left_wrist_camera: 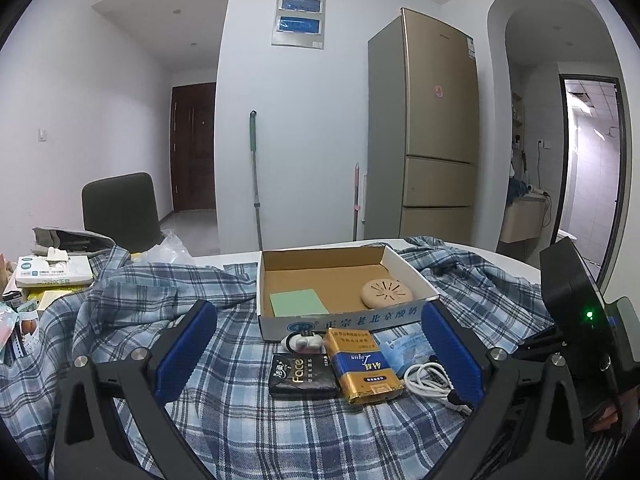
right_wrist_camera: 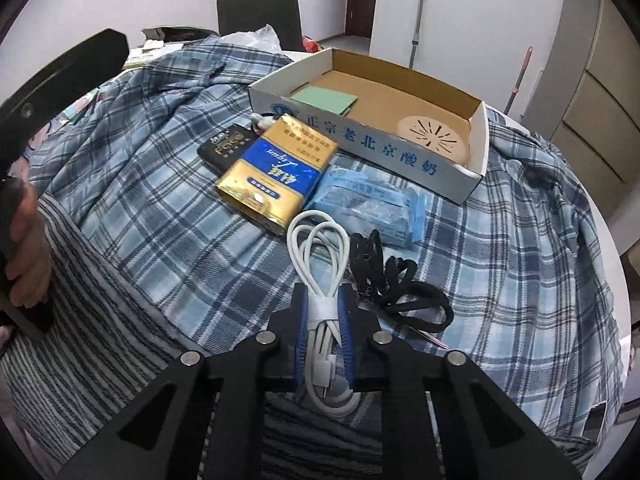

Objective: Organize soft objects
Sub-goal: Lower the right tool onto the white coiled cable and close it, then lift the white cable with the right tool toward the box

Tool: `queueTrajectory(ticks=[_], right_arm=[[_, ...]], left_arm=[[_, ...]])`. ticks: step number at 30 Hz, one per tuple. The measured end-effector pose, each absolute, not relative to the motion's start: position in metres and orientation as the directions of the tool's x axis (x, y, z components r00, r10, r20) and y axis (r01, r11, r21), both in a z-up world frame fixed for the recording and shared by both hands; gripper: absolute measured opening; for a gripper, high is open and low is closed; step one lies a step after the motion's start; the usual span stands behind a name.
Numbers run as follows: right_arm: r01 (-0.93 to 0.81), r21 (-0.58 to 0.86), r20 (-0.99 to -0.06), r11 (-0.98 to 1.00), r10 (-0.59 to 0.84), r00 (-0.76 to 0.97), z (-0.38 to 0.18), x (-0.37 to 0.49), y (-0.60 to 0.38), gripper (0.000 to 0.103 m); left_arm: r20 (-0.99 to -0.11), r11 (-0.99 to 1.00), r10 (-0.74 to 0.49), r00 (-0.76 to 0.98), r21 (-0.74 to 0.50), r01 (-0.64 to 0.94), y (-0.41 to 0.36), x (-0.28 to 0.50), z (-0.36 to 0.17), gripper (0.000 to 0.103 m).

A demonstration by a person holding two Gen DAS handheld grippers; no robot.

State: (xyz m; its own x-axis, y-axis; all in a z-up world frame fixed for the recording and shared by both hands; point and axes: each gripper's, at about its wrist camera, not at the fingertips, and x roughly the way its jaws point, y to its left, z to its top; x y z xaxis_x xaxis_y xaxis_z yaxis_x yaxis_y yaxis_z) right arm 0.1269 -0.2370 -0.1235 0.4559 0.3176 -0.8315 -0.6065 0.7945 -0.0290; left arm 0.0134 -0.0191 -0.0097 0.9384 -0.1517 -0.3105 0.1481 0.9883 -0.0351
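Note:
A cardboard box (left_wrist_camera: 408,276) (right_wrist_camera: 472,176) on the plaid cloth holds a green pad (left_wrist_camera: 298,302) (right_wrist_camera: 325,98) and a round beige disc (left_wrist_camera: 387,293) (right_wrist_camera: 434,139). In front lie a black tissue pack (left_wrist_camera: 303,376) (right_wrist_camera: 226,146), a gold-blue packet (left_wrist_camera: 360,364) (right_wrist_camera: 276,170), a blue mask pack (left_wrist_camera: 404,346) (right_wrist_camera: 368,204) and a black cord (right_wrist_camera: 400,284). My right gripper (right_wrist_camera: 323,308) is shut on the coiled white cable (right_wrist_camera: 320,264) (left_wrist_camera: 428,376). My left gripper (left_wrist_camera: 320,356) is open, straddling the tissue pack and packet.
A blue plaid shirt (left_wrist_camera: 160,320) (right_wrist_camera: 160,160) covers the round table. A tissue box (left_wrist_camera: 52,270) and clutter sit far left. A small white figure (left_wrist_camera: 302,342) lies by the box front. A chair (left_wrist_camera: 120,208), mops and a fridge (left_wrist_camera: 432,128) stand behind.

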Motion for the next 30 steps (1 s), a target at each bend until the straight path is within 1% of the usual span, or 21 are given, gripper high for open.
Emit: queueTrajectory(ticks=[5, 7, 9, 12, 16, 19, 24, 30], right_arm=[[-0.622, -0.032, -0.841, 0.783, 0.315, 0.441, -0.124, 0.129, -0.238, 0.015], [-0.631, -0.033, -0.850, 0.775, 0.311, 0.425, -0.124, 0.131, -0.237, 0.017], [-0.635, -0.013, -0.860, 0.772, 0.315, 0.401, -0.127, 0.134, -0.237, 0.023], [-0.629, 0.026, -0.883, 0.777, 0.312, 0.349, -0.137, 0.139, -0.237, 0.023], [-0.626, 0.025, -0.871, 0.779, 0.325, 0.369, -0.137, 0.137, -0.238, 0.022], [-0.620, 0.026, -0.843, 0.784, 0.351, 0.408, -0.133, 0.132, -0.243, 0.021], [-0.620, 0.056, -0.741, 0.783, 0.449, 0.500, -0.112, 0.118, -0.261, 0.021], [-0.579, 0.074, -0.630, 0.812, 0.489, 0.604, -0.092, 0.111, -0.278, 0.021]], left_arm=[[-0.323, 0.988, -0.150, 0.934, -0.031, 0.148, -0.021, 0.016, -0.013, 0.103], [-0.327, 0.989, -0.148, 0.934, -0.033, 0.145, -0.020, 0.018, -0.013, 0.103], [-0.329, 0.989, -0.146, 0.933, -0.036, 0.142, -0.019, 0.018, -0.013, 0.103], [-0.336, 0.989, -0.145, 0.931, -0.035, 0.141, -0.019, 0.020, -0.014, 0.103], [-0.337, 0.989, -0.145, 0.930, -0.034, 0.142, -0.019, 0.020, -0.014, 0.103], [-0.335, 0.989, -0.145, 0.931, -0.035, 0.142, -0.019, 0.020, -0.014, 0.103], [-0.340, 0.989, -0.147, 0.929, -0.029, 0.146, -0.020, 0.022, -0.014, 0.103], [-0.338, 0.989, -0.147, 0.929, -0.023, 0.148, -0.021, 0.022, -0.013, 0.103]])
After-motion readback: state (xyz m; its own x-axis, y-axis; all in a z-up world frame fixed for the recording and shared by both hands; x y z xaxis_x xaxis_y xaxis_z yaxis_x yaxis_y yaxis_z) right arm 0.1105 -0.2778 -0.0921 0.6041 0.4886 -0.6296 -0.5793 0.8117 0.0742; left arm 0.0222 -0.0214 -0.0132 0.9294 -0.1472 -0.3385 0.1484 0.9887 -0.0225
